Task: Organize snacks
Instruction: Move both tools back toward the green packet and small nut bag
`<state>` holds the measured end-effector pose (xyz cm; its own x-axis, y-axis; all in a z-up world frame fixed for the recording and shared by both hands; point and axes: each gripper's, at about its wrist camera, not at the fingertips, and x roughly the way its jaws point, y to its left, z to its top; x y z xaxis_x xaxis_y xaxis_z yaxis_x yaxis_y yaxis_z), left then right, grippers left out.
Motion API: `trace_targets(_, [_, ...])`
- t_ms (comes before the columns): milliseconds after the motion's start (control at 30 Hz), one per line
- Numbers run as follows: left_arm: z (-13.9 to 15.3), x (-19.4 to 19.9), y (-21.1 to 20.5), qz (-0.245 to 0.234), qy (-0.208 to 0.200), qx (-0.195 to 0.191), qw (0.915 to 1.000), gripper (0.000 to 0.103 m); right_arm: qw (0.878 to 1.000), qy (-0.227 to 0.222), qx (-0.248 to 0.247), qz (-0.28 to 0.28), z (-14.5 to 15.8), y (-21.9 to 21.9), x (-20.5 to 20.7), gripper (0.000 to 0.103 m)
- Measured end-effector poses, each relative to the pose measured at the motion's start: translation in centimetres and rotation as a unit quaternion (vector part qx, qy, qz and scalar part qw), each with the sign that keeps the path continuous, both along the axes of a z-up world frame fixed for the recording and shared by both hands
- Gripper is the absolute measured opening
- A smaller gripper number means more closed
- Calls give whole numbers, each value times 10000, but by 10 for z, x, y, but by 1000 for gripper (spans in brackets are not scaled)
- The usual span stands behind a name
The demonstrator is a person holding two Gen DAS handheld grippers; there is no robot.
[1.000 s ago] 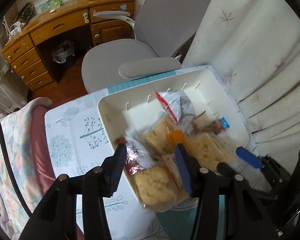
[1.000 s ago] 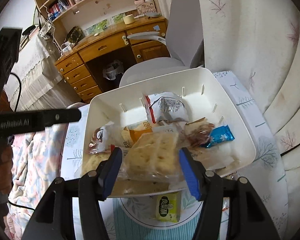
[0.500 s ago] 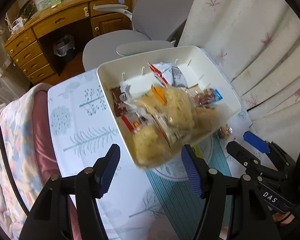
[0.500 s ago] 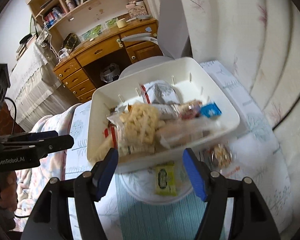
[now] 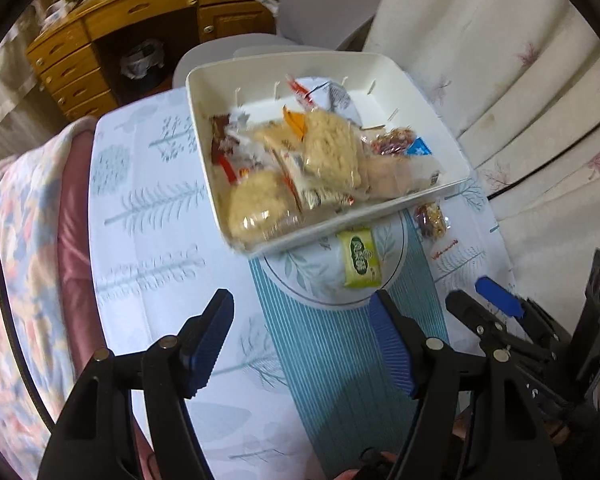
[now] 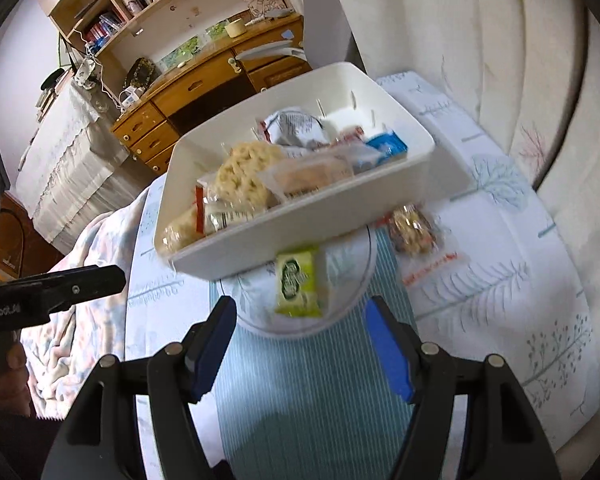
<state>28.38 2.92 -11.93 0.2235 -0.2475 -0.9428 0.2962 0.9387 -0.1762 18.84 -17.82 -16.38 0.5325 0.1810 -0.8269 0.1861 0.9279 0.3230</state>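
Two snacks lie outside the white bin (image 6: 260, 256) — the green packet (image 6: 298, 282), light and crinkly, wants an edgewise pinch; right gripper (image 6: 300, 350) spread, empty.

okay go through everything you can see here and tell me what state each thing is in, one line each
White plastic bin: on the table, full of wrapped snacks.
Green wrapped snack: outside the bin, flat on the round placemat print.
Clear packet of brown snacks: outside the bin, on the tablecloth.
Left gripper: jaws opening, nothing between them.
Right gripper: open, empty.
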Motion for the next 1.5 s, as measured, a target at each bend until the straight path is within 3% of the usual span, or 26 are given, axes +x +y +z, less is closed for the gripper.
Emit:
trace_targets(400, [-49, -40, -45, 855, 294, 236, 9956, 73, 9965, -80, -384, 744, -9, -29, -8, 68])
trace_targets(767, [-90, -35, -83, 1714, -197, 640, 9829, 73, 9882, -151, -847, 1270, -30, -62, 11, 68])
trace_targets(1067, [-119, -16, -94, 2036, -302, 1063, 9728, 73, 9877, -9, -841, 1318, -63, -82, 42, 68])
trace_targets(1500, [-133, -1, -105, 2183, -589, 1329, 9650, 73, 9815, -212, -1074, 1569, -92, -82, 65, 68])
